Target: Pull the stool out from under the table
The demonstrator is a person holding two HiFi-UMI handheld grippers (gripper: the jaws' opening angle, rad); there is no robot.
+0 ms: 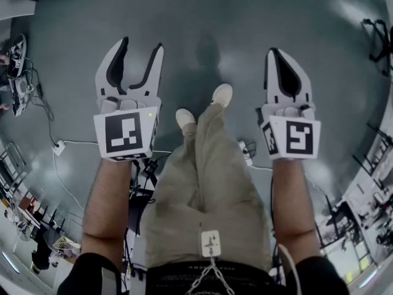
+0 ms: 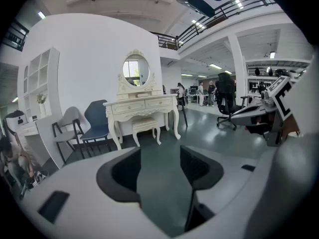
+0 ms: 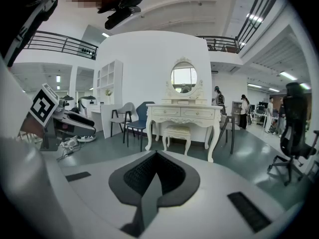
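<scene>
A cream stool (image 3: 178, 132) stands tucked under a white dressing table (image 3: 183, 112) with an oval mirror, several steps ahead across the grey-green floor. The left gripper view shows the same stool (image 2: 145, 126) under that table (image 2: 141, 105). My left gripper (image 1: 139, 55) is held out at waist height with its jaws wide apart and nothing between them. My right gripper (image 1: 287, 59) is beside it, jaws shut and empty. Both are far from the stool.
A grey chair (image 3: 122, 116) and a blue chair (image 3: 140, 118) stand left of the table. A black office chair (image 3: 292, 133) is at the right. Cables (image 1: 61, 145) lie on the floor behind me. People (image 3: 243, 110) stand in the far background.
</scene>
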